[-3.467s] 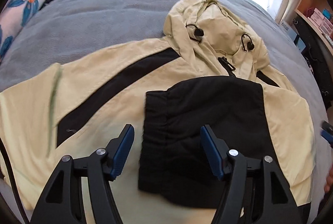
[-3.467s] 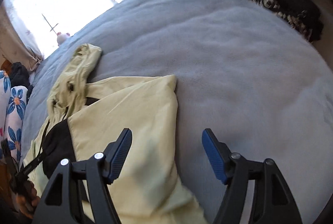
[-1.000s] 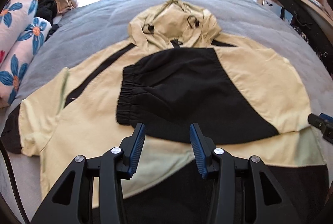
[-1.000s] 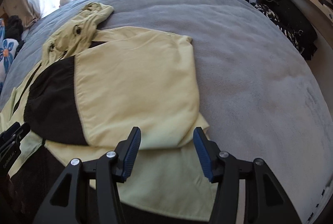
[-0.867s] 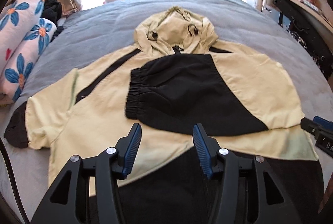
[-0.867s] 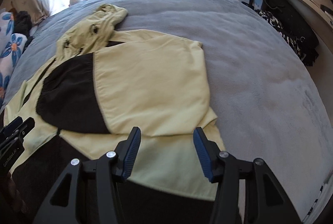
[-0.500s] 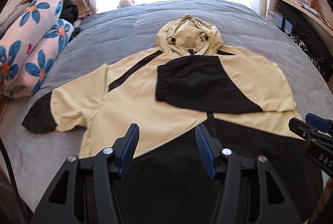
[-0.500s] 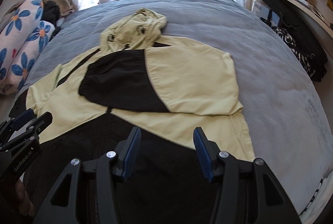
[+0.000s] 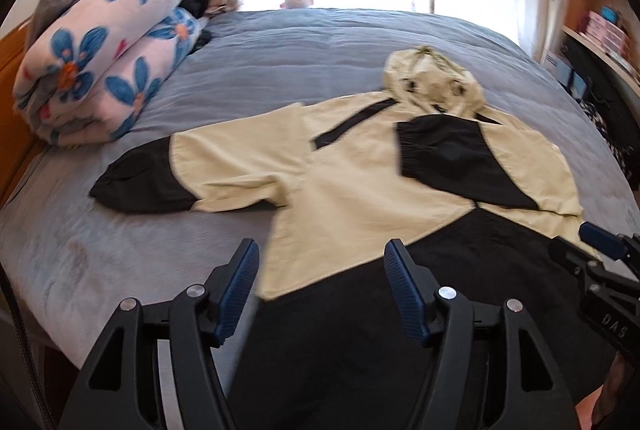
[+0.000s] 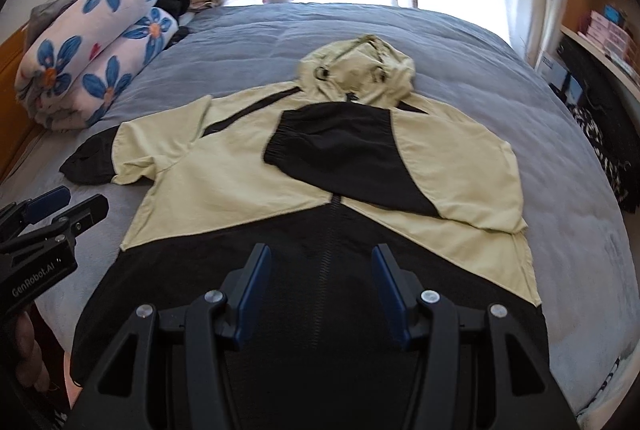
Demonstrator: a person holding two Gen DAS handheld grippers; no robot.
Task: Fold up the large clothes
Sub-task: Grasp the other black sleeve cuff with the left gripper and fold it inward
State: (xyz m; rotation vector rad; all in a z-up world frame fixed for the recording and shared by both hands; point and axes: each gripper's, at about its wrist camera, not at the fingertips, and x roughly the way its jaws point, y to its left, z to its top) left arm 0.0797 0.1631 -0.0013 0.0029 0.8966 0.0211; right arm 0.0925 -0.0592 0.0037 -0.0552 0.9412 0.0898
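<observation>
grippers (image 9: 320,282) hover open above jacket (image 10: 248,182)

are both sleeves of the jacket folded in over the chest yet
No: only one sleeve lies across the jacket front; the other sleeve lies spread out on the bed.

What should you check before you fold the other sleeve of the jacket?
1. Right sleeve already folded across the chest of the hooded jacket: ok.
2. Left sleeve still spread out flat on the grey bed, its black cuff free to pick up: ok.
3. Left gripper jaws open and holding nothing: ok.
4. Right gripper jaws open and holding nothing: ok.
5. Space beside the left sleeve: the rolled flowered blanket lies near the cuff but apart from it: ok.
6. Hood lying flat: cannot tell, it looks bunched.
</observation>
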